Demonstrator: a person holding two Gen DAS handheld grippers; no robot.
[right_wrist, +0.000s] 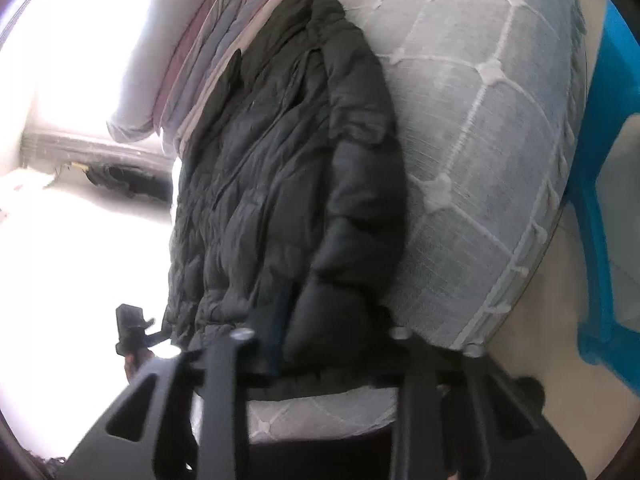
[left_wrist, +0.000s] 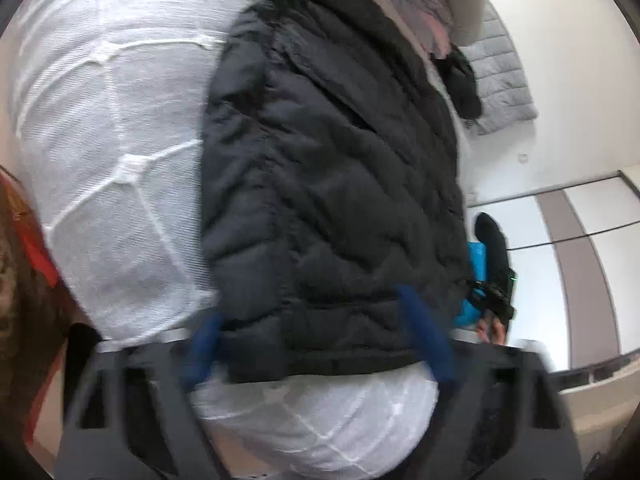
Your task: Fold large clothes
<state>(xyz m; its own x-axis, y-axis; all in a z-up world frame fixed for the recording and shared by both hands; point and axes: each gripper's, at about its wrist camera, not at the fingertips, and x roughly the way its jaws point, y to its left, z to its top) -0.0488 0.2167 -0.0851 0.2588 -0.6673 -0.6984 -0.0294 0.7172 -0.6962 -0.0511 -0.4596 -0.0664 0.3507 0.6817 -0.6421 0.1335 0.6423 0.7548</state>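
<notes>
Black quilted jacket [left_wrist: 328, 168]; white bedcover [left_wrist: 112, 128] with raised diamond grid; blue finger pads [left_wrist: 424, 332]; pink-grey striped pile [right_wrist: 224, 52].

Left gripper [left_wrist: 320, 336]: angled downward, blue fingers [left_wrist: 424, 336] straddling the black jacket [left_wrist: 320, 160] hem. Right gripper [right_wrist: 320, 356]: angled downward, jaws at the same hem; contact not discernible.

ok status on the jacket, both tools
Left tool and right tool at hem of black jacket, grip unclear through blur. Jacket spread on white quilted bed. Nothing in the way.
</notes>
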